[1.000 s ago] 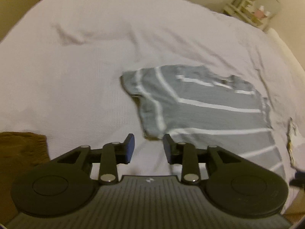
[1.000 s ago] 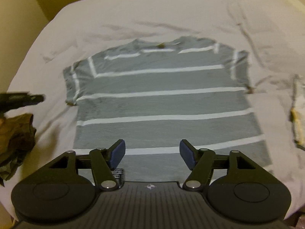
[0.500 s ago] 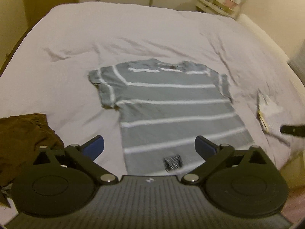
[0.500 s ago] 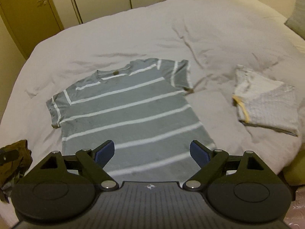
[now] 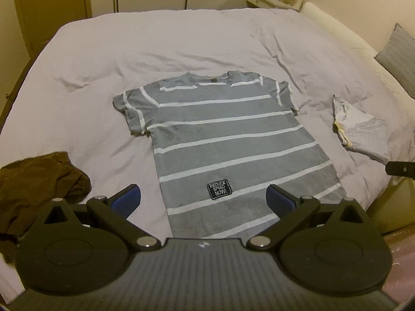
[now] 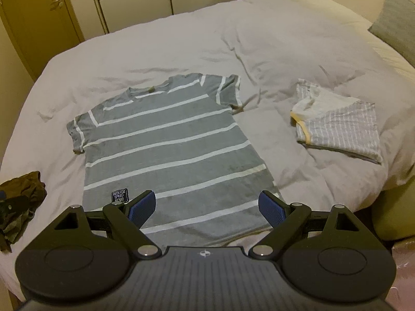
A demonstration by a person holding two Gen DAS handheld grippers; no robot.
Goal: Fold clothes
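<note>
A grey T-shirt with white stripes [image 5: 228, 140] [image 6: 166, 145] lies spread flat on the bed, neck towards the far side, a small black patch near its hem. My left gripper [image 5: 203, 202] hovers open above the hem, holding nothing. My right gripper [image 6: 207, 206] is also open and empty, raised over the lower right part of the shirt. The tip of the right gripper shows at the right edge of the left wrist view.
A white duvet [image 5: 181, 41] covers the bed. A folded white and striped garment [image 6: 339, 127] [image 5: 363, 132] lies right of the shirt. A crumpled brown garment [image 5: 33, 181] [image 6: 20, 199] sits at the left edge. Wardrobe doors [image 6: 129, 0] stand behind; a grey pillow [image 6: 396, 20] is far right.
Both grippers have pulled back and up from the shirt, so the whole shirt and bed now show. The left gripper's jaws went from narrow to wide; the sleeve lies flat.
</note>
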